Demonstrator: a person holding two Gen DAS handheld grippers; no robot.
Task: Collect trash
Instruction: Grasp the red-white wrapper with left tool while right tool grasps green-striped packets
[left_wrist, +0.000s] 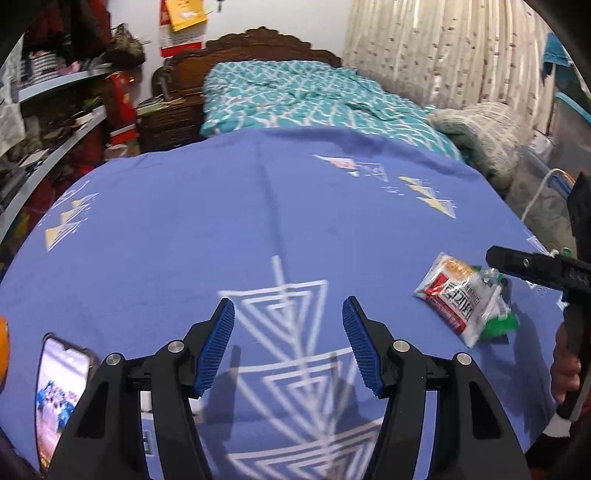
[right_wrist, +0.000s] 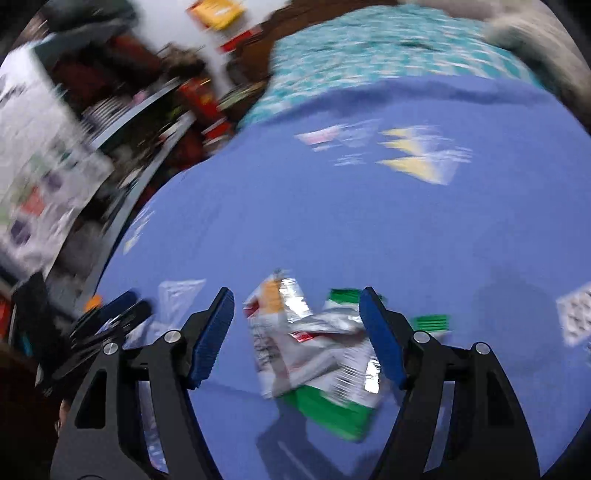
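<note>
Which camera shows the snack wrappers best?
The left wrist view: the snack wrappers are sharp there, lying on the blue bedsheet, red label and green one beneath clear, though off to the side. The right wrist view shows them bigger, between the right gripper's open fingers, but blurred.

Blue cloth (left_wrist: 221, 206) with white triangle pattern, teal-and-white bedspread (left_wrist: 295, 99), red, white and green wrappers (left_wrist: 461, 299)

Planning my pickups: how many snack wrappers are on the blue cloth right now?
2: a red-and-white wrapper lying on top of a green-and-white wrapper, together between the right tool's open fingers. More may lie outside both views.
</note>
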